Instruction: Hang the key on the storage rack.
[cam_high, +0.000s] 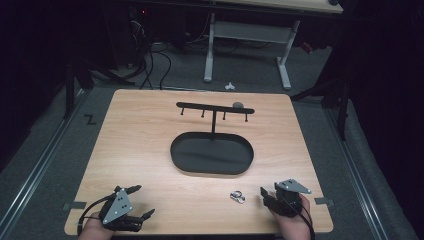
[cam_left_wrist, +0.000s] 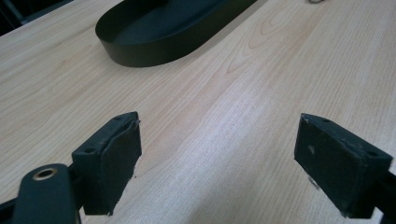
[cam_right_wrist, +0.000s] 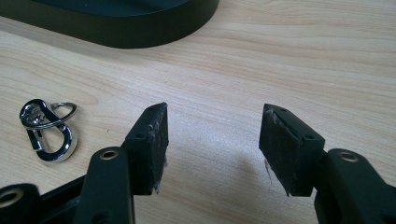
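Observation:
A small silver key clip with a ring (cam_high: 237, 196) lies on the wooden table near its front edge; in the right gripper view the clip (cam_right_wrist: 48, 131) sits left of my jaws. My right gripper (cam_high: 266, 196) rests just right of it, open and empty (cam_right_wrist: 212, 140). At the front left my left gripper (cam_high: 141, 202) is open wide with nothing in it (cam_left_wrist: 219, 158). A black oval tray (cam_high: 184, 159) with an upright hook rack (cam_high: 215, 107) stands mid-table; its rim (cam_left_wrist: 140, 51) also lies ahead of the left jaws.
The wooden table (cam_high: 150, 130) has bare room around the tray. A small dark round object (cam_high: 238, 105) sits by the rack's right end. Beyond the far edge are a desk frame (cam_high: 247, 35), cables and dark floor.

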